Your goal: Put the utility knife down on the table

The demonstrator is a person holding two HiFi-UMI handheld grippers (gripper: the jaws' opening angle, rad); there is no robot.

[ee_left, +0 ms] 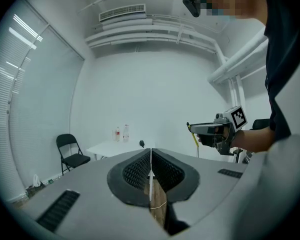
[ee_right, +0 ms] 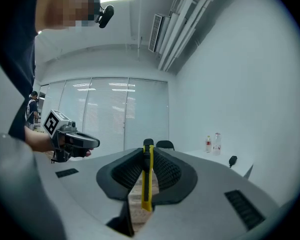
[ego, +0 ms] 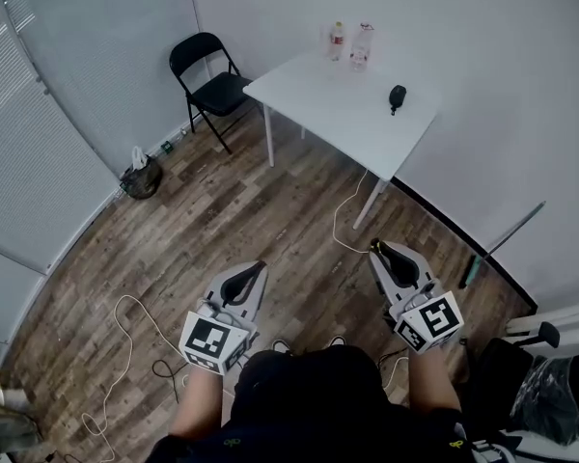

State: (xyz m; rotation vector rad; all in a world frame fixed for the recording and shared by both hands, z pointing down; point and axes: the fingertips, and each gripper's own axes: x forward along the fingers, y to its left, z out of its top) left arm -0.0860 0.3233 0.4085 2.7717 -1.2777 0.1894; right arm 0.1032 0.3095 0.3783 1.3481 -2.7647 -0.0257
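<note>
Head view, left gripper (ego: 259, 268): held low over the wood-plank floor (ego: 251, 210), fingers pointing forward.
Head view, right gripper (ego: 375, 248): same height, well apart from the left one. Marker cube (ego: 429, 320) on top shows a black-and-white square pattern, no readable writing.
Head view, desk (ego: 338, 109): white, in the far corner, well apart from both grippers.
Head view, on desk: two bottles (ego: 349, 44) side by side at the far edge, one with a red label, print too small to read. A small dark object (ego: 397, 96) lies nearer the right edge.
Head view, other: black folding chair (ego: 210, 75) just left of the desk. A light cable (ego: 343, 220) trails on the floor.
Left gripper view, fingers: pressed together, ribbed pads meeting on a thin line, nothing between them.
Right gripper view, fingers: clenched on the utility knife (ee_right: 147, 181).
Right gripper view, knife: yellow and black, held on edge between the pads, both ends sticking out past the fingers. In the air, not on the desk. No brand legible.
</note>
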